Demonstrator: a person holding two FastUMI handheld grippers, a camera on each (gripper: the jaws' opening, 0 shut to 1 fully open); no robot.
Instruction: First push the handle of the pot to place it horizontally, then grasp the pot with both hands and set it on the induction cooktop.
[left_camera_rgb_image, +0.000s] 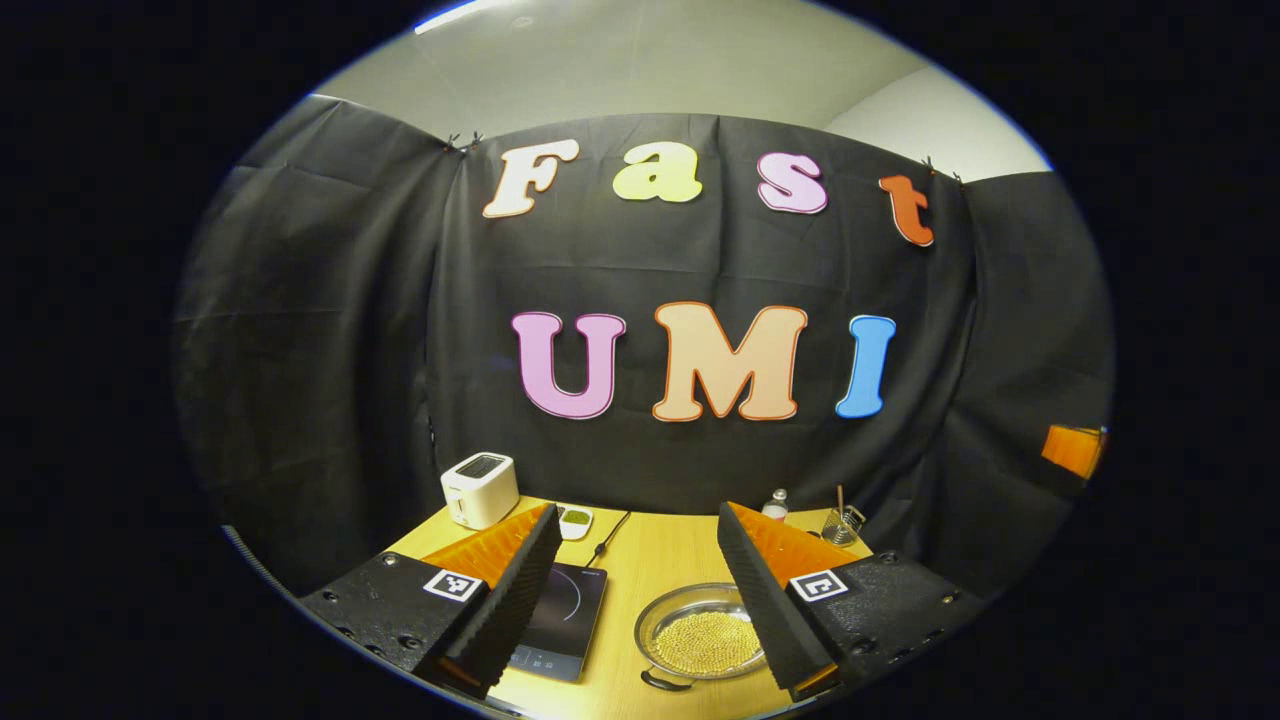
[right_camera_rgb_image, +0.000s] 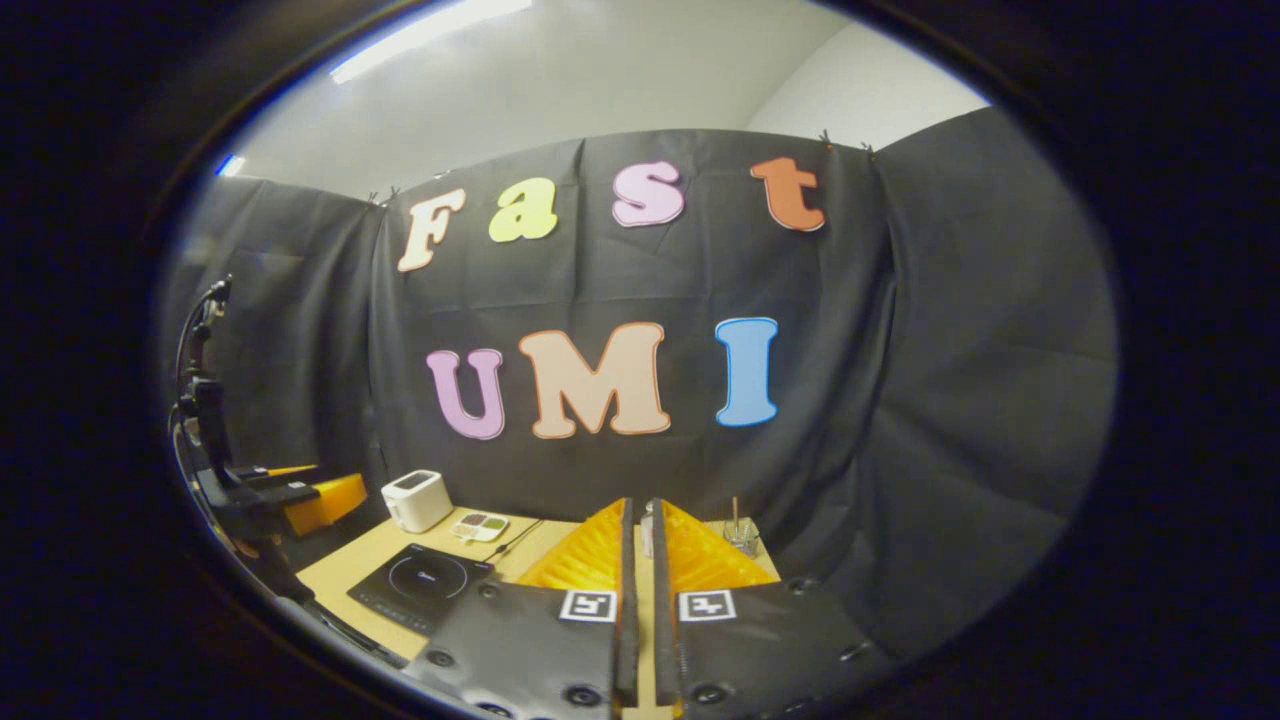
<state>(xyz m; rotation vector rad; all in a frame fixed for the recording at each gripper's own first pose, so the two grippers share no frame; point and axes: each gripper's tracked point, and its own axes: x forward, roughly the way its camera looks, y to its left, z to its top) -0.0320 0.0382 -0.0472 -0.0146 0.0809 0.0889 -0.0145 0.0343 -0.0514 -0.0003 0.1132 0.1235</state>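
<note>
The pot (left_camera_rgb_image: 700, 632) sits on the wooden surface (left_camera_rgb_image: 660, 560) near its front edge, seen in the left gripper view as a shallow metal vessel with a transparent lid and small golden beads inside. One dark handle (left_camera_rgb_image: 662, 683) pokes out at its near rim, pointing toward the camera. Just beside it, to its left, lies the induction cooktop (left_camera_rgb_image: 562, 620), a flat dark slab with a ring marked on top (its cable (left_camera_rgb_image: 607, 538) runs toward the back wall). The pot and the cooktop are close but not touching.

The left tongs (left_camera_rgb_image: 640, 600) hang above this spot, released, with the fingers spread wide; the pot shows partly behind the right finger and nothing is between them.

Farther back stand a white toaster (left_camera_rgb_image: 480, 488), a small dish (left_camera_rgb_image: 575, 521) with green contents, a little bottle (left_camera_rgb_image: 775, 504) and a glass holder (left_camera_rgb_image: 845, 522) with a stick in it.

In the right gripper view the right tongs (right_camera_rgb_image: 640, 560) are clenched almost fully, only a thin slit between the fingers, grasping nothing. The left tongs show far off at the left edge there.
</note>
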